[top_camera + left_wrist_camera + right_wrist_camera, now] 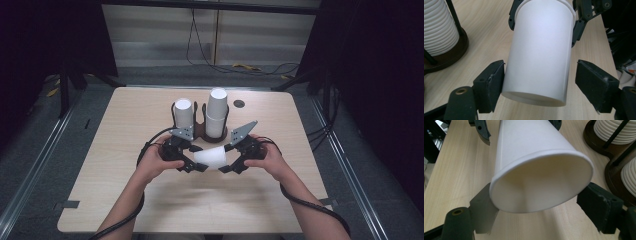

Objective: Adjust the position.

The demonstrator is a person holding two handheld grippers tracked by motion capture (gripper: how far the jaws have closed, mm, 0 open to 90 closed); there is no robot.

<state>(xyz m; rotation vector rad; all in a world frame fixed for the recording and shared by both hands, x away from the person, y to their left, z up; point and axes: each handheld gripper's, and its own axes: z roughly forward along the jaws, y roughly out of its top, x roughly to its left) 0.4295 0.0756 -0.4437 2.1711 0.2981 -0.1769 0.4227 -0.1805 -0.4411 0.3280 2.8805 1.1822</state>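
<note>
A white paper cup (210, 157) lies on its side in the air between my two grippers, just above the table. My right gripper (226, 159) is shut on its rim end, and in the right gripper view the cup's mouth (539, 185) is squeezed into an oval between my jaws (539, 206). My left gripper (197, 162) stands open around the cup's base end (536, 95). Its left pad (492, 85) touches the cup wall, while a gap shows at the right pad (594, 85).
Two stacks of white cups (183, 112) (216, 111) stand upside down in a dark wire holder (200, 131) just behind the grippers. A small black disc (239, 103) sits on the wooden table (150, 200) at the back. Cables trail from both grippers.
</note>
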